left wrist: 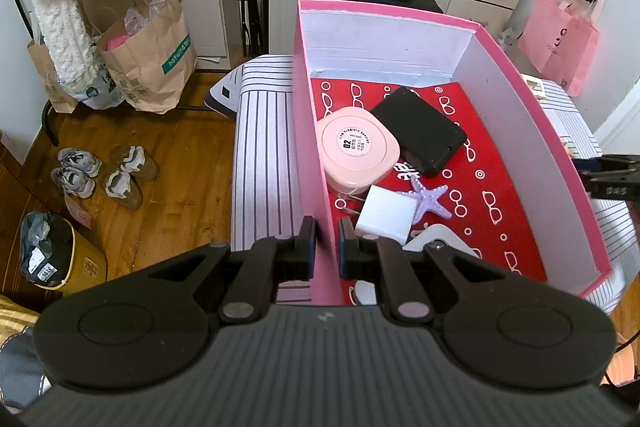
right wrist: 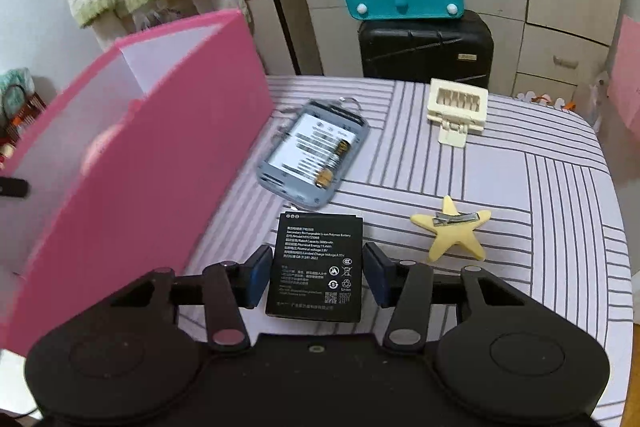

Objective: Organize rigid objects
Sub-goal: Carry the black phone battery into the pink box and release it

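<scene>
A bedroom corner with a wooden floor [left wrist: 168, 163] and pale cabinets; the work surface is a bench covered in a white cloth with dark stripes [right wrist: 520, 195]. On it stands an open pink cardboard box [left wrist: 532, 99] with white inner walls and a red patterned floor. The left gripper [left wrist: 327, 247] has its jaws clenched on the box's near left wall, 1 pad on each side. Inside the box lie a pink rounded-square case [left wrist: 356, 151], a black flat rectangular device [left wrist: 420, 131] touching it, a white square block [left wrist: 386, 213] and a lilac starfish ornament [left wrist: 430, 201]. The right gripper [right wrist: 318, 277] has its jaws released, straddling a black rectangular lithium battery [right wrist: 316, 267] that lies flat on the cloth; the pads stand just clear of its edges. Beyond the battery lie a grey open-backed device [right wrist: 316, 155], a yellow starfish hair clip [right wrist: 452, 233] and a cream plastic holder [right wrist: 458, 107].
</scene>
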A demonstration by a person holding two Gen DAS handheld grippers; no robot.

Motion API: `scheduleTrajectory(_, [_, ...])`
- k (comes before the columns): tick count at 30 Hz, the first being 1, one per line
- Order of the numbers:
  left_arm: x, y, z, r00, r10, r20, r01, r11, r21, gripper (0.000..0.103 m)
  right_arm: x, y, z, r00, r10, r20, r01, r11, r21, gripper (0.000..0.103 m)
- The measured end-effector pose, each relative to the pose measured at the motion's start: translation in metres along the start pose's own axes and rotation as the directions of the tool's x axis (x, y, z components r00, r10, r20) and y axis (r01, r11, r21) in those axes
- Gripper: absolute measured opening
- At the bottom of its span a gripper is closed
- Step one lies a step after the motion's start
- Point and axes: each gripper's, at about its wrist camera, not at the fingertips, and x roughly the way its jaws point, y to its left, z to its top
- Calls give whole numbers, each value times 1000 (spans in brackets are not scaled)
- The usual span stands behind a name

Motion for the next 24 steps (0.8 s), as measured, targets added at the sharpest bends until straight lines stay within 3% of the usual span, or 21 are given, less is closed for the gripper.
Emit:
scheduleTrajectory(9, [2, -4, 2, 1000, 1, -6, -1, 1000, 20, 10, -62, 59, 34, 984, 133, 116, -112, 979, -171, 55])
scheduleTrajectory(12, [2, -4, 0, 1000, -3, -2, 3, 1000, 18, 10, -65, 87, 46, 976, 191, 106, -156, 948, -276, 55])
scheduleTrajectory(16, [2, -3, 0, 1000, -9, -2, 9, 1000, 12, 10, -49, 128, 55, 974, 224, 28, -192, 888, -418, 55])
scheduleTrajectory(19, [2, -3, 1, 1000, -9, -2, 9, 1000, 14, 10, -26, 153, 57, 980, 193, -56, -194, 839, -508, 55])
scheduleTrajectory(24, [3, -3, 1, 1000, -11, -4, 11, 1000, 18, 11, 10, 175, 57, 985, 59, -162, -150, 758, -635, 55])
